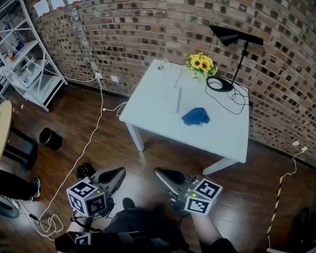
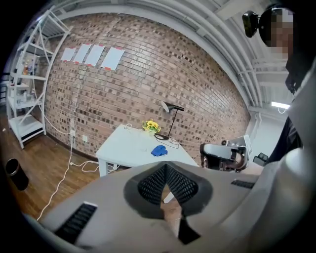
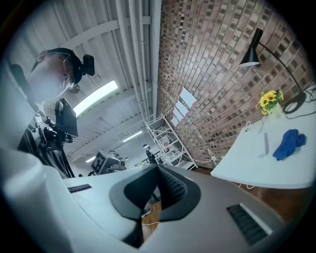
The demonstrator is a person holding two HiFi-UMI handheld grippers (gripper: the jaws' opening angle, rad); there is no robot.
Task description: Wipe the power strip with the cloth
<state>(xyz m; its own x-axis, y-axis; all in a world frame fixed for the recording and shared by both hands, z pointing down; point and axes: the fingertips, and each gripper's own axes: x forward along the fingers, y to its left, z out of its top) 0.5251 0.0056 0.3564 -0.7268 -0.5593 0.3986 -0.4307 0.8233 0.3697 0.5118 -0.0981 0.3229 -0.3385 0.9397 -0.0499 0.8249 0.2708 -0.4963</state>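
Blue cloth: crumpled, lying near the middle of the white bench, touched by neither of my grippers. Power strip: white, long and flat on the bench, just beside the cloth at its 10 o'clock and apart from it; its lead runs off toward 12 o'clock. Yellow flowers: at the bench's far edge, 12 o'clock of the cloth. Black lamp: its base sits at 1 o'clock of the cloth, close to the brick wall. Left gripper: I hold it over the wooden floor, at 8 o'clock of the cloth and well apart from the bench; its fingers are clenched on nothing. Right gripper: at 7 o'clock of the cloth, its fingers likewise clenched and empty. White shelf: at 10 o'clock, against the wall. Black bin: on the floor at 9 o'clock of the bench.
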